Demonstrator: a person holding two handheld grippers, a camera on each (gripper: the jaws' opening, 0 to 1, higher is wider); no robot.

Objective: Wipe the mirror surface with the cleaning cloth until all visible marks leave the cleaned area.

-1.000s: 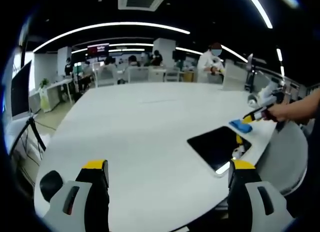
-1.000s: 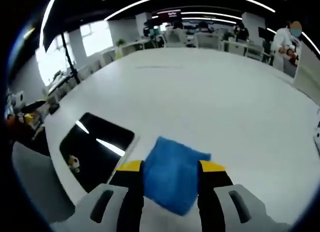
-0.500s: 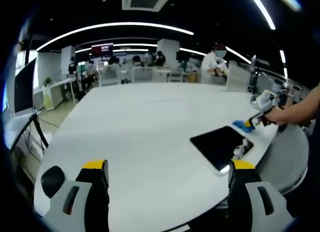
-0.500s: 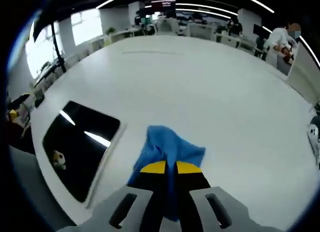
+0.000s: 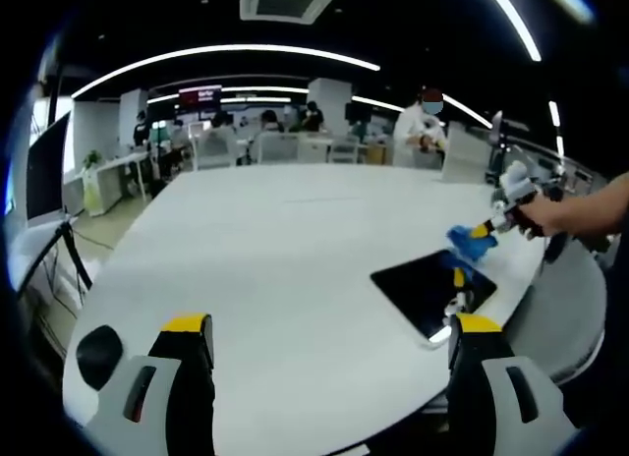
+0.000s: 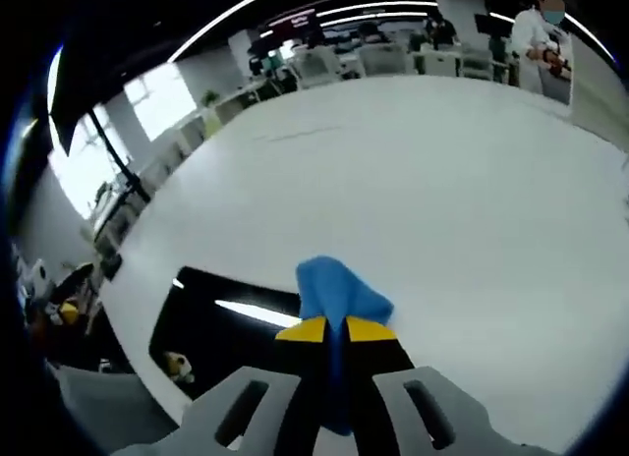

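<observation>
In the right gripper view the right tongs [image 6: 329, 330] are clamped on a crumpled blue cleaning cloth [image 6: 334, 291], their yellow tips pressed together with a fold of cloth pinched between them and the rest bunched forward of the tips. The cloth hangs over the near-right corner of a dark, flat rectangular mirror [image 6: 221, 323] that lies on a broad white surface [image 6: 423, 181]; whether the cloth touches the glass cannot be told. In this view the mirror's long axis runs from the lower left toward the tongs, and ceiling strip lights reflect in it as bright streaks. In the left gripper view the left tongs [image 5: 329, 328] stand wide apart with nothing between them, low over the near part of the surface. There the mirror [image 5: 428, 291] lies close to the surface's curved right-hand edge, one corner pointing toward the camera, and the cloth [image 5: 472, 242] sits at its far corner, held by the other tongs in a person's hand [image 5: 539, 215]. The surface beyond and to the left of the mirror is wide open; to the mirror's right only a narrow margin remains before the edge.
</observation>
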